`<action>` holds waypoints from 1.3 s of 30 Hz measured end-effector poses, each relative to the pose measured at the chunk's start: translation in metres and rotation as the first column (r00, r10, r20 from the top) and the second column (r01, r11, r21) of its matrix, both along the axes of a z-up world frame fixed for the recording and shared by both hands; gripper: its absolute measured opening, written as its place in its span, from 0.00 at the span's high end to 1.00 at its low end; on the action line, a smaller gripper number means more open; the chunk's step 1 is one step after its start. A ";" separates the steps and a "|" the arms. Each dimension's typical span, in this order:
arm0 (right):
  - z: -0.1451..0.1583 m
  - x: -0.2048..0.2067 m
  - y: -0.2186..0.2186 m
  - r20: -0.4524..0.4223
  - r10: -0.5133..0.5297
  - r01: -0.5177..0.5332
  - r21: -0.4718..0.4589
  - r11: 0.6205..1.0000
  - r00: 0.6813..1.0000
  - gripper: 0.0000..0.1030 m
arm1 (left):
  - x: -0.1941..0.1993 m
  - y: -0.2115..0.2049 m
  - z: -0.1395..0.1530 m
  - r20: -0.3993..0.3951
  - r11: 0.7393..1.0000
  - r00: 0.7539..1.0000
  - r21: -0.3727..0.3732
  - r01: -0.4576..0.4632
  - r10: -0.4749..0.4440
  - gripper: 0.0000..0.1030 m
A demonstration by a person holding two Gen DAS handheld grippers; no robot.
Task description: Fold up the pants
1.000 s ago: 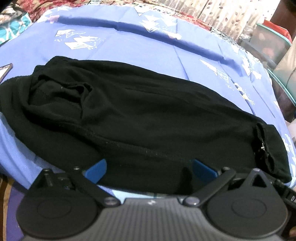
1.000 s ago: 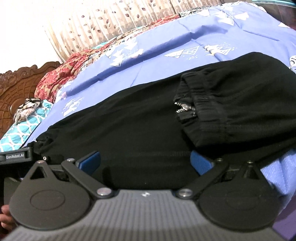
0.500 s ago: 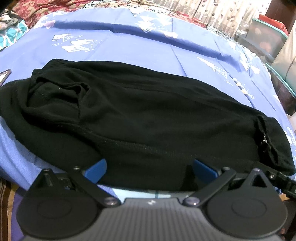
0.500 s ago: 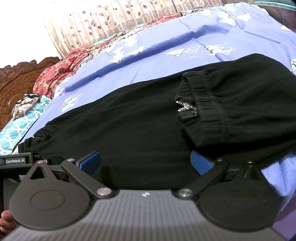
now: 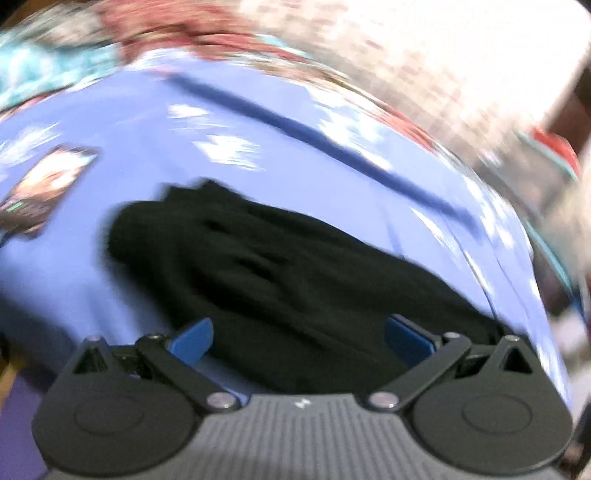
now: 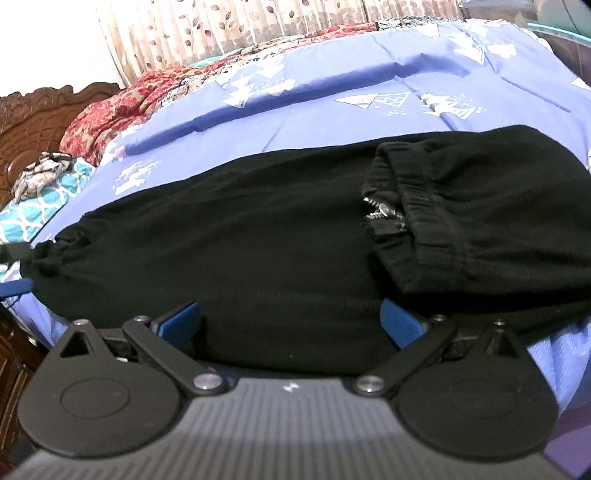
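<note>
Black pants (image 6: 258,236) lie lengthwise on a blue bedsheet (image 6: 332,114), folded, with the waistband and zipper (image 6: 384,214) turned over on top at the right. My right gripper (image 6: 291,317) is open at the near edge, and the black fabric spans the gap between its blue fingers (image 6: 181,317). The left wrist view is motion-blurred. There the pants (image 5: 295,273) look like a dark mound ahead of my left gripper (image 5: 301,332), which is open with cloth between its fingers. Part of the left gripper (image 6: 14,284) shows by the pants' left end.
A phone (image 5: 44,184) lies on the sheet at the left in the left wrist view. A red patterned cloth (image 6: 110,110), a teal pillow (image 6: 48,199) and a carved wooden headboard (image 6: 33,118) are at the far left. Curtains (image 6: 240,29) hang behind the bed.
The left gripper has swung quickly, blurring its view; the pants now look farther off and the phone has come further into view. The right gripper has barely moved and stays open.
</note>
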State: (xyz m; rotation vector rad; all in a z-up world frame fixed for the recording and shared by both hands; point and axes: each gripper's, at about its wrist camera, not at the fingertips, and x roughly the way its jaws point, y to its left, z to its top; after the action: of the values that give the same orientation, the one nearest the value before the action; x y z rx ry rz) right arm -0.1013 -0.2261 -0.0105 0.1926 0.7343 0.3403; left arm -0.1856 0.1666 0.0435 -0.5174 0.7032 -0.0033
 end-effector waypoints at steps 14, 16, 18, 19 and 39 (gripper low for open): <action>0.052 0.053 0.120 0.024 0.413 -0.413 0.036 0.910 0.911 0.80 | 0.054 0.092 -0.049 -0.079 0.930 0.967 -0.265 -0.253 0.240 0.04; 0.053 0.072 0.158 0.002 0.472 -0.470 0.107 0.876 0.882 0.80 | 0.057 0.085 -0.045 -0.064 0.942 0.968 -0.220 -0.252 0.244 0.31; 0.042 0.090 0.197 -0.082 0.507 -0.488 0.178 0.855 0.858 0.80 | 0.060 0.084 -0.044 -0.057 0.947 0.974 -0.224 -0.228 0.221 0.45; 0.029 0.101 0.214 -0.161 0.511 -0.477 0.210 0.853 0.844 0.79 | 0.060 0.084 -0.044 -0.051 0.944 0.975 -0.246 -0.221 0.215 0.48; 0.005 0.104 0.035 -0.306 0.068 0.114 0.541 0.833 0.950 0.31 | 0.087 -0.104 -0.010 0.089 0.922 0.922 0.126 0.366 -0.378 0.51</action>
State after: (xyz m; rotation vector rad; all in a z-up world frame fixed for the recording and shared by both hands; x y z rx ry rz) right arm 0.0031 -0.1906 -0.0057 0.8262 0.9339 0.5033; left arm -0.0989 0.0627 0.0332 -0.2718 0.6795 -0.3482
